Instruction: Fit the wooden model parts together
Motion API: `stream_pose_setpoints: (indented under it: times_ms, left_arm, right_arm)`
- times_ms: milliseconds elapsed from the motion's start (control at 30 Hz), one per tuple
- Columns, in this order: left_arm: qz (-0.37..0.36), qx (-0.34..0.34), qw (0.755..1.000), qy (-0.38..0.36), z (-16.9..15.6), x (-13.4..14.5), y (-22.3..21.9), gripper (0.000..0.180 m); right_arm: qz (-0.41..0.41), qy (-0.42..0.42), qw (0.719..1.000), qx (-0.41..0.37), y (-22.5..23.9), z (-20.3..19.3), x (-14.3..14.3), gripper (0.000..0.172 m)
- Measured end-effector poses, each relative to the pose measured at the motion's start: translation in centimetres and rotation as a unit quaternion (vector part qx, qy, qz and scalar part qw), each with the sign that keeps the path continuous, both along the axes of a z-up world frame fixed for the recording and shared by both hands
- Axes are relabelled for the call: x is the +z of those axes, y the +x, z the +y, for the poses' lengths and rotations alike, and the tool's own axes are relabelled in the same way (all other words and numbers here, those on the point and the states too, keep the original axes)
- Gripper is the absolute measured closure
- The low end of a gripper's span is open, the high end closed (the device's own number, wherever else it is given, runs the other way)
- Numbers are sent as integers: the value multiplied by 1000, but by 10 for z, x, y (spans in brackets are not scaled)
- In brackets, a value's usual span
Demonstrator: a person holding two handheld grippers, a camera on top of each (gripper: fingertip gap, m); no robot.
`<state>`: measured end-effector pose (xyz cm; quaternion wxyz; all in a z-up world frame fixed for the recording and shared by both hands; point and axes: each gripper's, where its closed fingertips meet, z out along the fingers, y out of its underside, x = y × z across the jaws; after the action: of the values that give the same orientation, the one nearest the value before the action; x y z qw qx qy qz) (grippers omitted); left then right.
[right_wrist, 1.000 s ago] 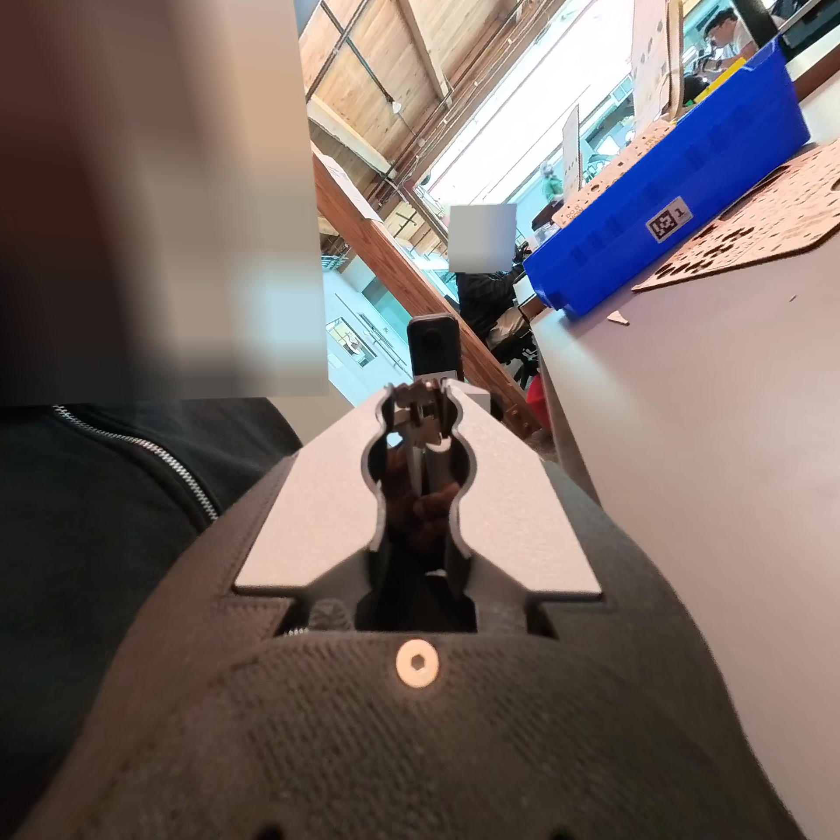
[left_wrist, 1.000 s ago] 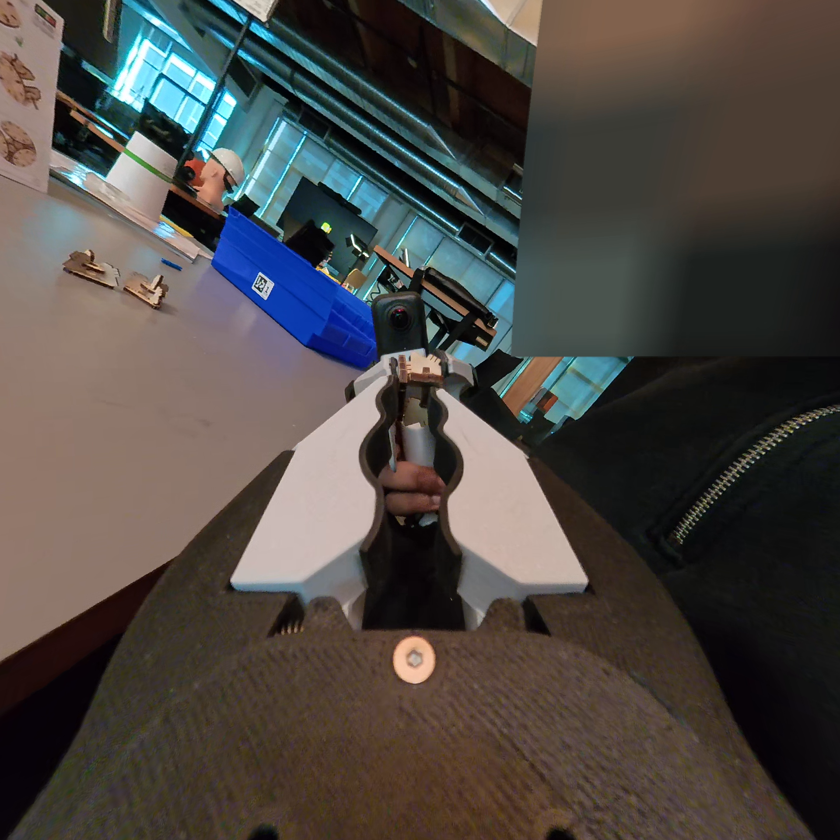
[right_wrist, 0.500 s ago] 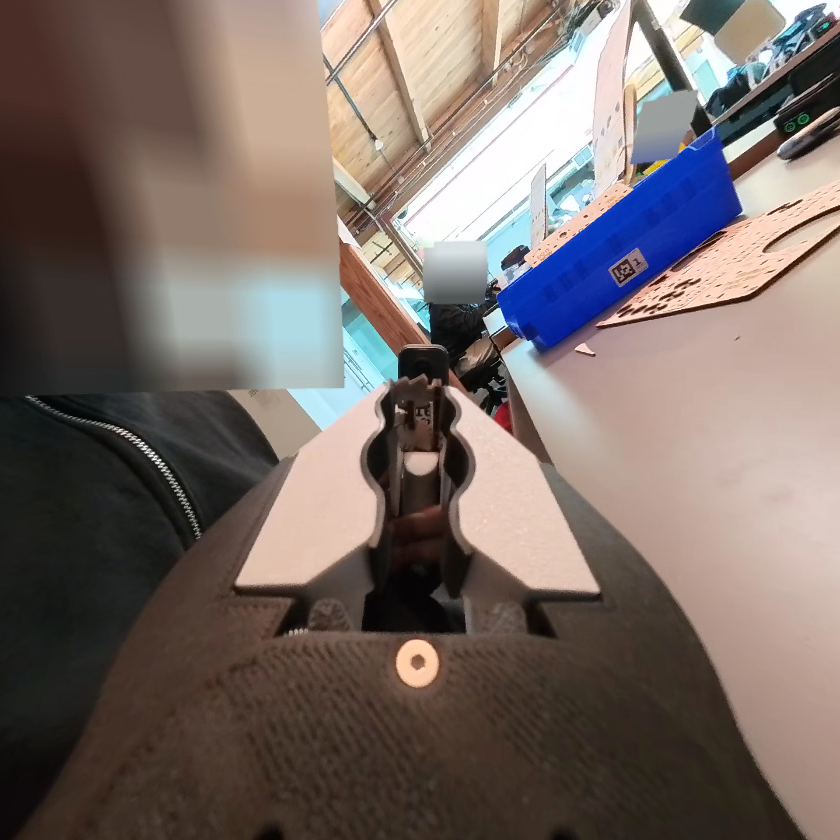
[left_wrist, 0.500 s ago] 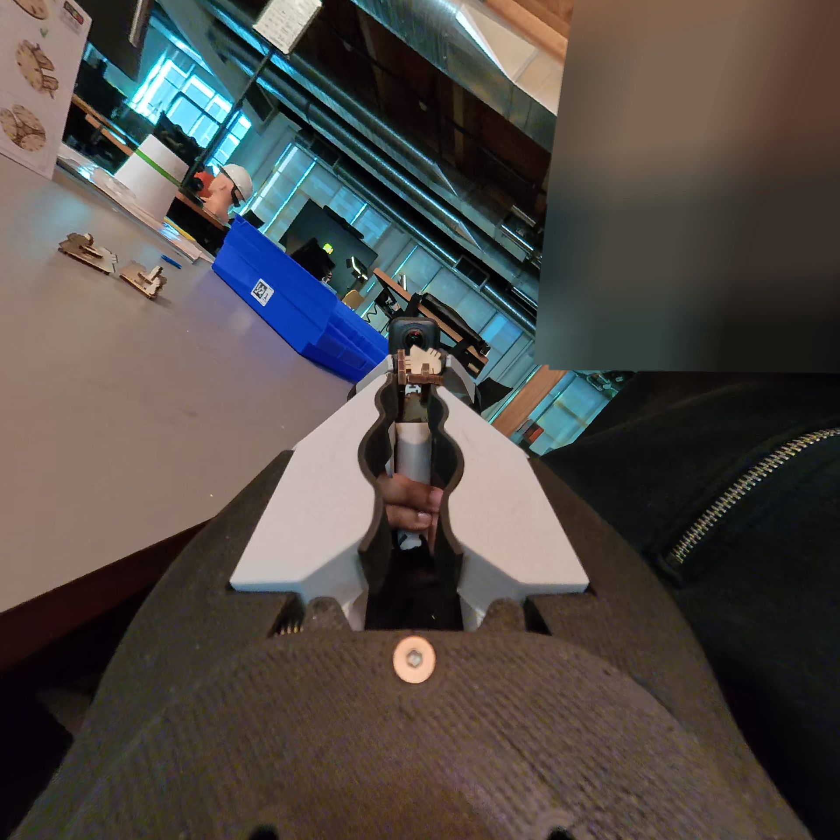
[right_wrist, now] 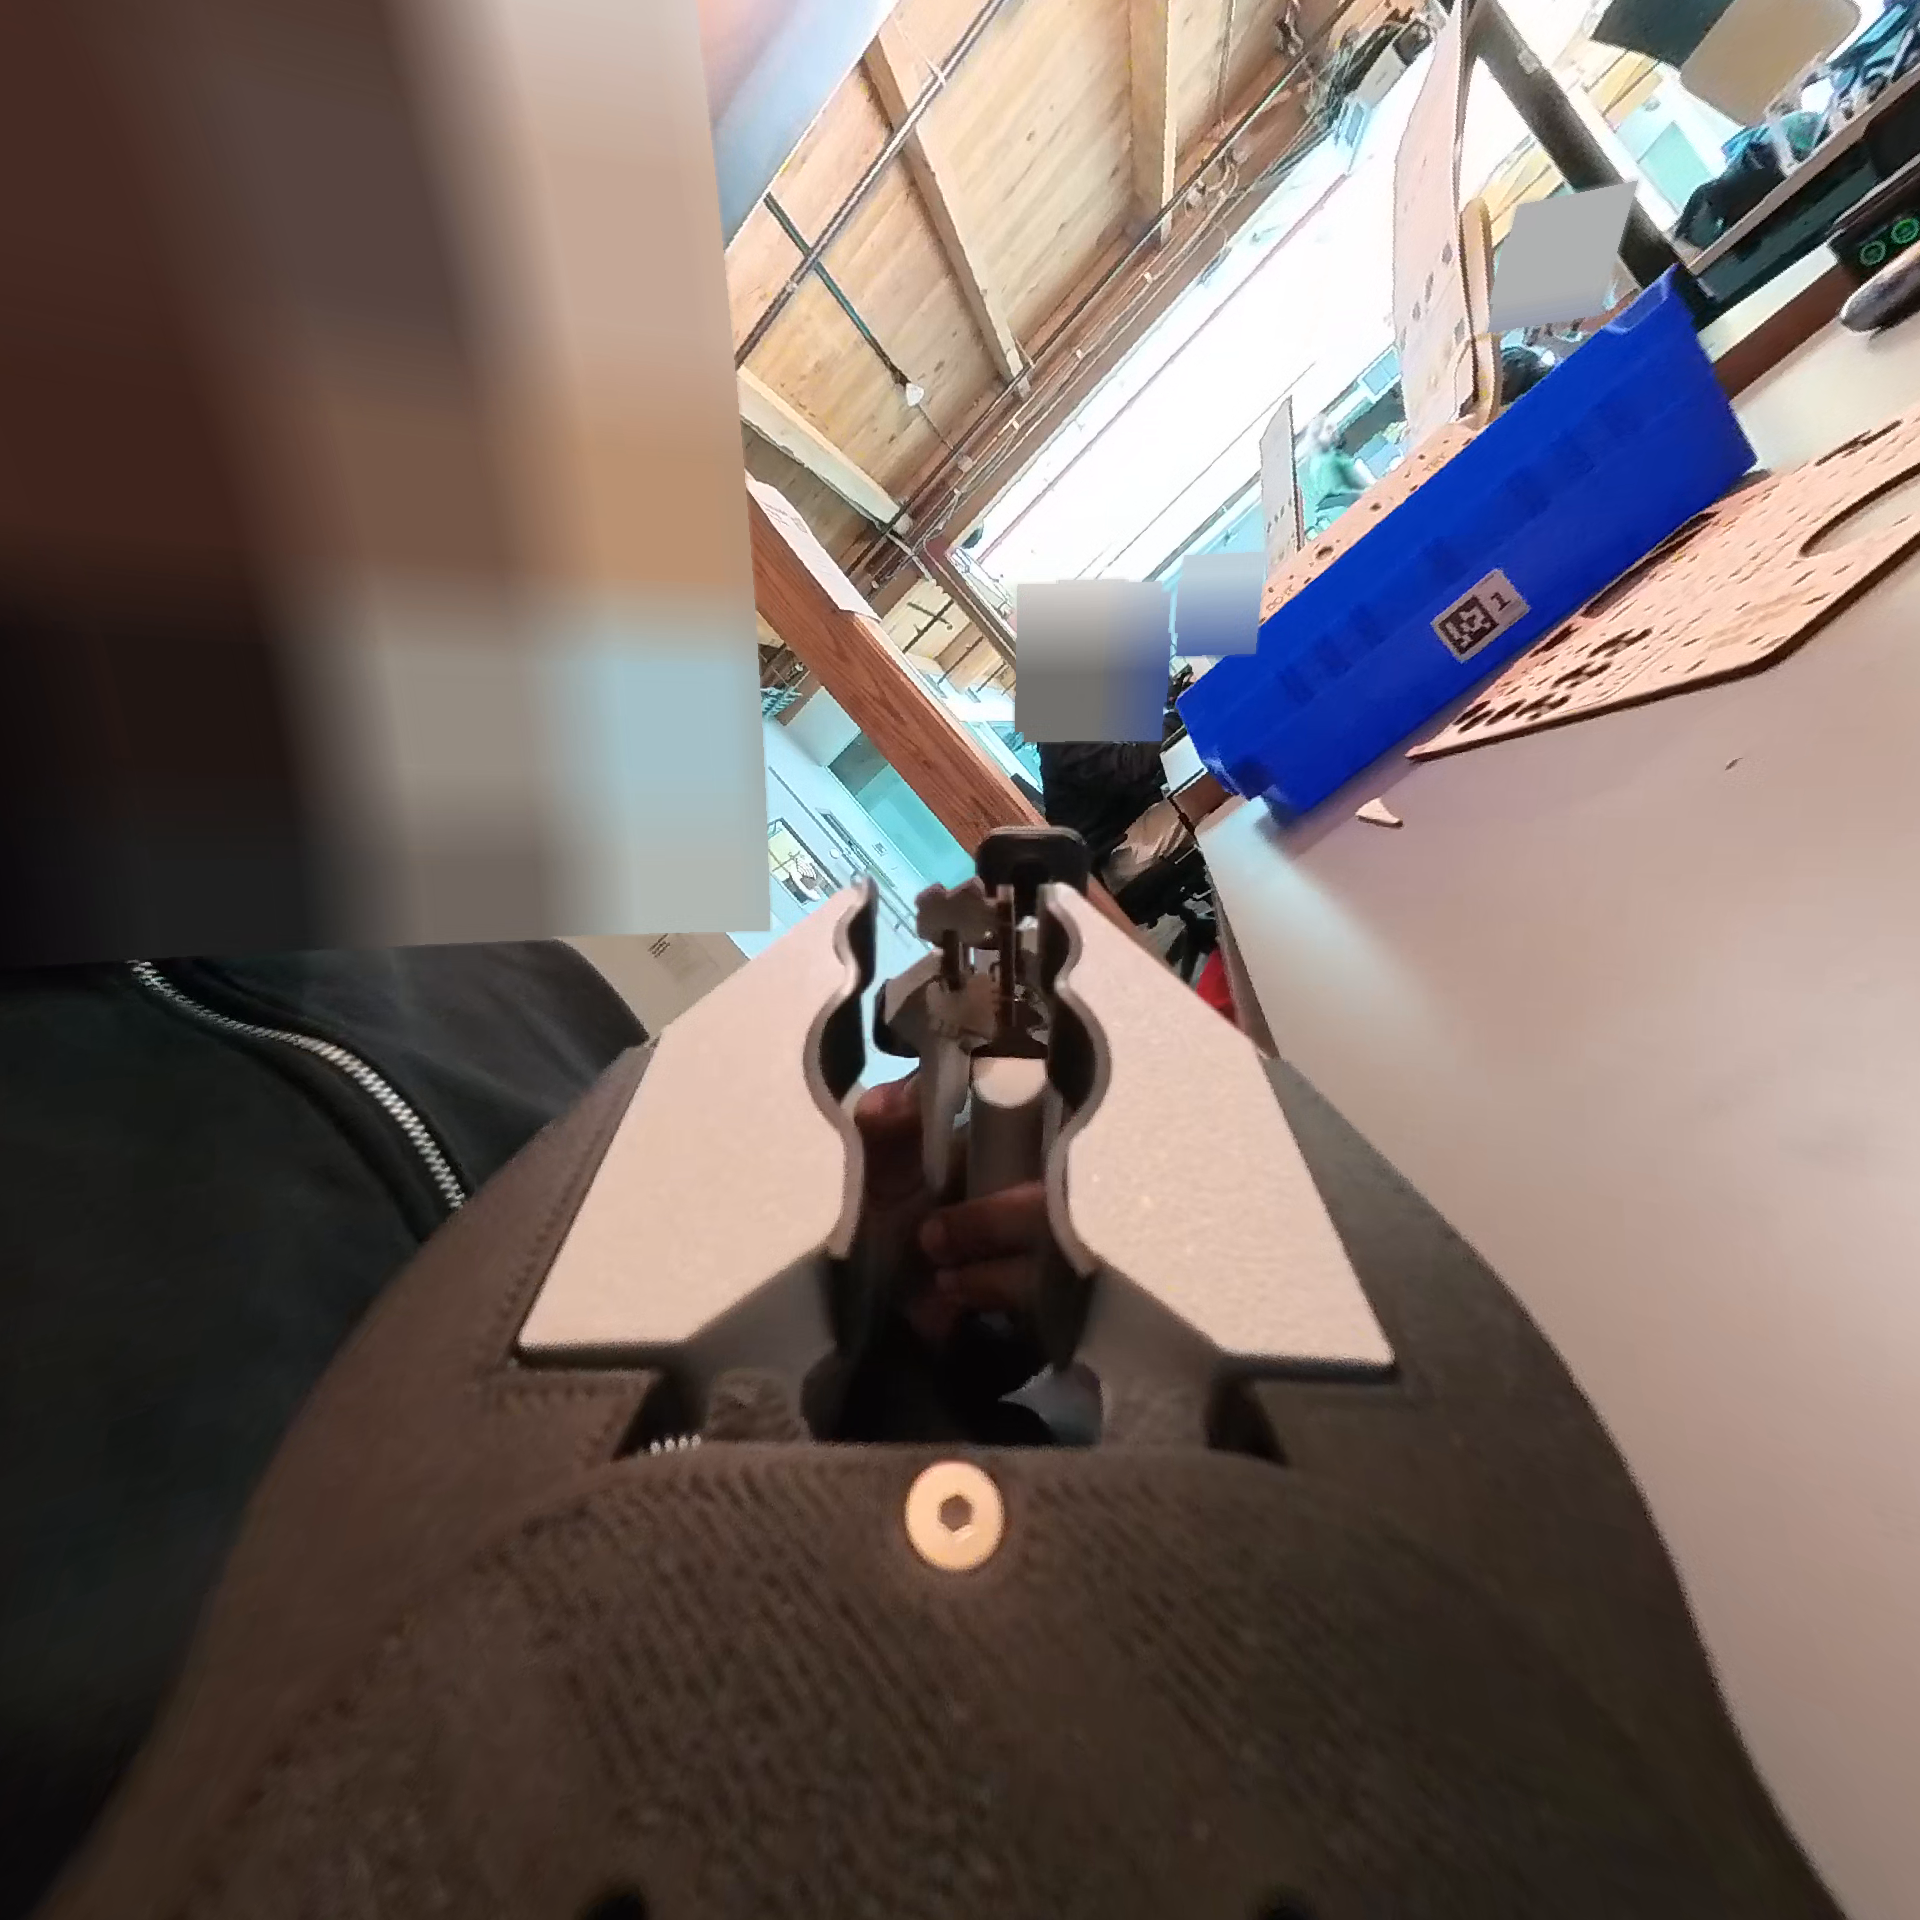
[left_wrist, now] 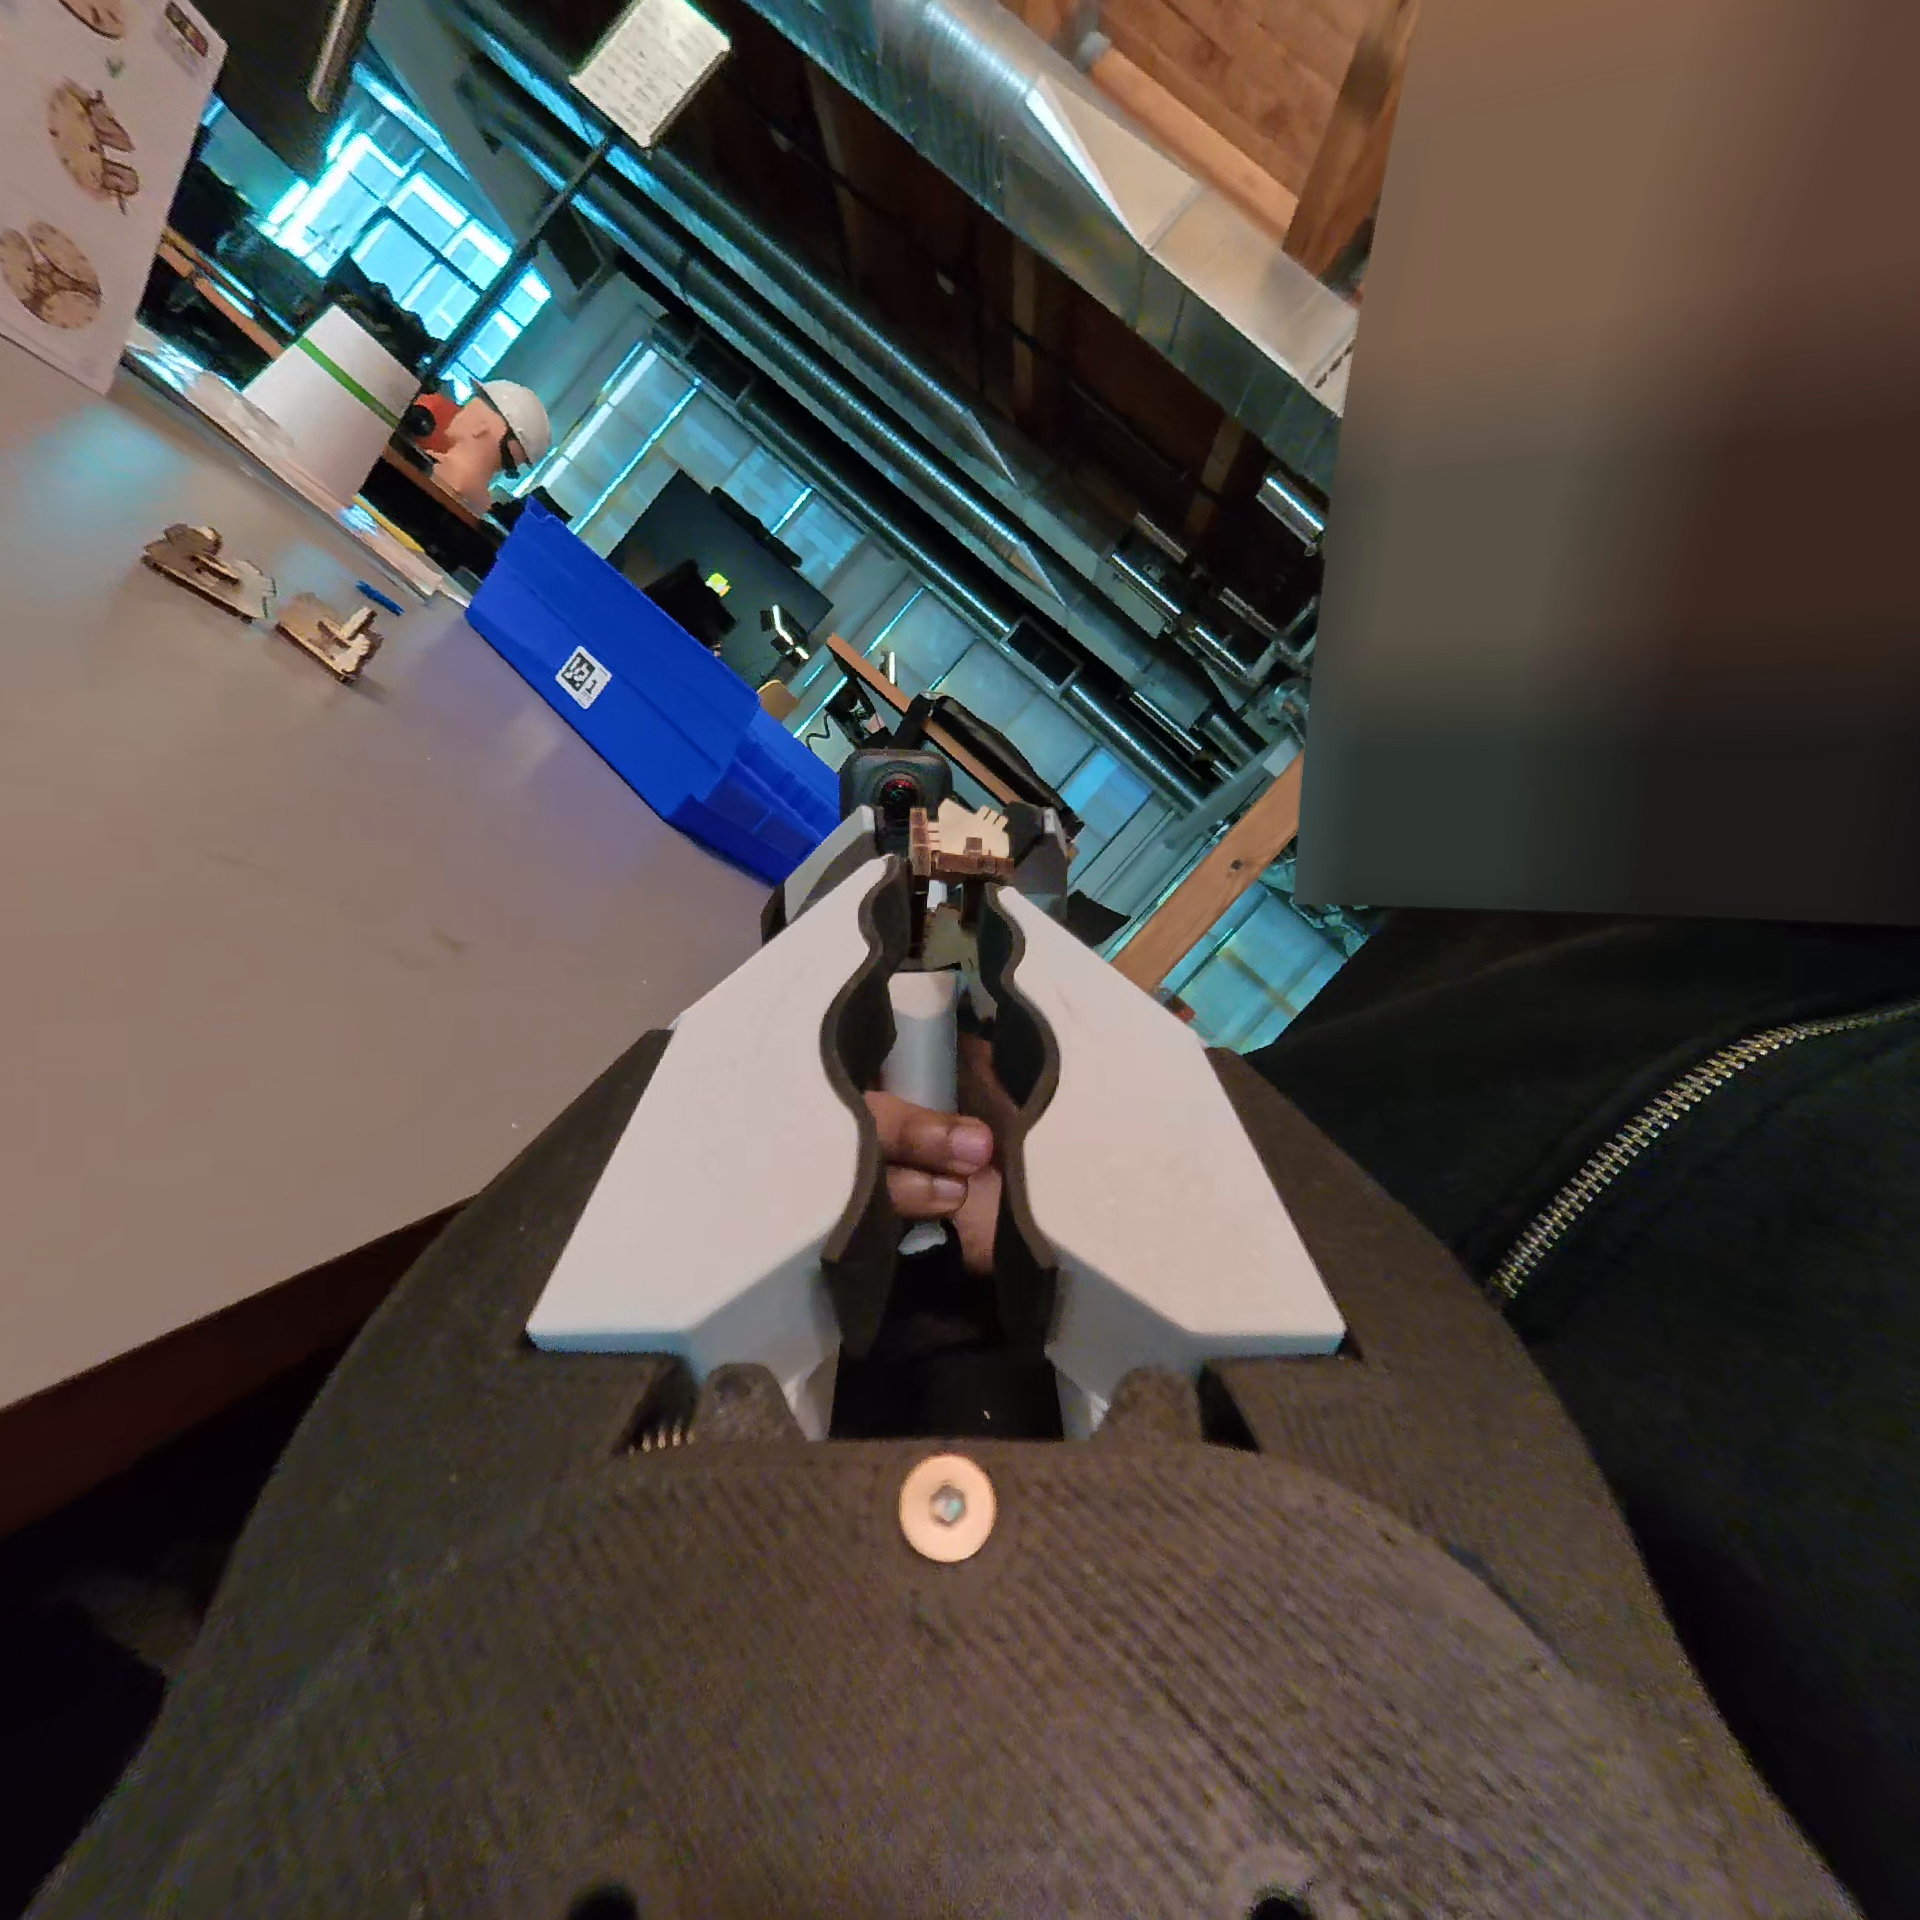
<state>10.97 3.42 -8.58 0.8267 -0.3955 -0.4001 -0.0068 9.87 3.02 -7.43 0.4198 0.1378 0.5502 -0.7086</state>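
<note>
The grey table (left_wrist: 260, 935) carries a blue bin (left_wrist: 644, 707) at its far edge, a perforated wooden sheet (right_wrist: 1714, 613) beside the bin, and two small wooden parts (left_wrist: 260, 603) lying apart from it.

The two grippers face each other tip to tip above the table edge, in front of a person's dark zipped jacket (left_wrist: 1662, 1195).

The left gripper (left_wrist: 951, 883) is nearly closed, its pads pressed on a small wooden assembly (left_wrist: 961, 847).

The right gripper (right_wrist: 961, 914) stands wider: the assembly lies against one finger, with a clear gap at the other.
</note>
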Motion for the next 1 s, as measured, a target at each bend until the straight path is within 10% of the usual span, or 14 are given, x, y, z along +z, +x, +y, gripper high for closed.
stream_pose_setpoints:
  times_ms: [167, 333, 600, 1000]
  left_arm:
    - [-22, 36, 998, -54, -7, -11, -6, 169]
    - [-24, 114, 976, -187, -16, -22, -12, 169]
    - [21, 185, 920, -346, -11, -24, -11, 168]
    - [43, 224, 887, -402, -12, -22, -11, 168]
  right_arm:
    - [141, 53, 987, -61, -16, 6, -2, 138]
    - [359, 154, 915, -103, -11, -1, -18, 140]
    - [119, 117, 985, -50, -7, -8, -16, 165]
    - [57, 145, 987, -38, -10, -9, -27, 165]
